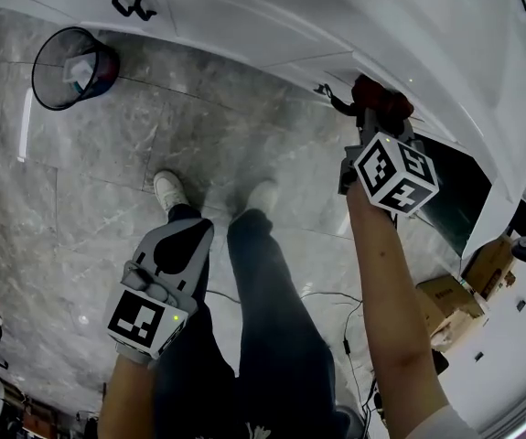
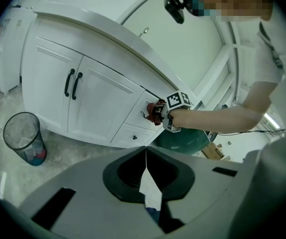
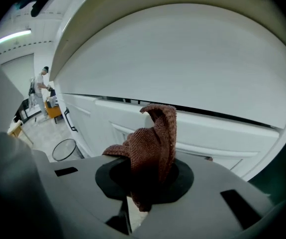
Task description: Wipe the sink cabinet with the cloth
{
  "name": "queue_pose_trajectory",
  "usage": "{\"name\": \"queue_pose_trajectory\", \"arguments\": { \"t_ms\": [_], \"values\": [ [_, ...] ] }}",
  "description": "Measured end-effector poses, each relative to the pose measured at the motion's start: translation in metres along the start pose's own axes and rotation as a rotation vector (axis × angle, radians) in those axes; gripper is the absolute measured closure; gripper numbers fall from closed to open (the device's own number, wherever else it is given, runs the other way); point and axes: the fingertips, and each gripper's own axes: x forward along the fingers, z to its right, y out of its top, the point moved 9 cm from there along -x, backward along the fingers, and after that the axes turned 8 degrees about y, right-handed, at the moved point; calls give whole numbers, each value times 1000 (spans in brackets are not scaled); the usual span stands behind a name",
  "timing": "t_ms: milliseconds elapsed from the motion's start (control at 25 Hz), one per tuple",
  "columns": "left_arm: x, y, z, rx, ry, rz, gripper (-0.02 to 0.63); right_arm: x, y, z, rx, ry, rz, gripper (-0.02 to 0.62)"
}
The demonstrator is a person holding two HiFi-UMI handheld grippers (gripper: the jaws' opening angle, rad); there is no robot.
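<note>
Two units, left gripper [image 1: 187,230] and right gripper [image 1: 372,111]: grey shells, black jaw sockets, cubes bearing black-and-white square markers. Clothing: dark trousers [image 1: 276,346], white shoes [image 1: 169,190], white short sleeve [image 1: 441,425].

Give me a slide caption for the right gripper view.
Right tongs shut on a reddish-brown cloth, close to the white sink cabinet.
</note>
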Motion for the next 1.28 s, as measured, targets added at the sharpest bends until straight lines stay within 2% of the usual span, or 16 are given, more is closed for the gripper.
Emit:
{"name": "queue_pose_trajectory", "arguments": {
  "t_ms": [240, 520, 760, 1000, 1160, 1280],
  "values": [
    [-6, -1, -11, 11, -14, 8, 595, 11, 6, -28, -15, 35, 15, 538],
    [-7, 2, -12, 24, -26, -10, 595, -8, -5, -29, 35, 36, 21, 538],
    [3, 3, 6, 58, -62, -33, 595, -48, -29, -3, 166, -49, 45, 537],
    [19, -5, 29, 79, -100, -70, 595, -78, -64, 46, 276, -164, 28, 537],
    [26, -9, 39, 89, -120, -79, 595, -94, -85, 70, 321, -228, 8, 537],
    [30, -9, 42, 93, -117, -92, 595, -99, -95, 76, 326, -231, -16, 537]
  ]
}}
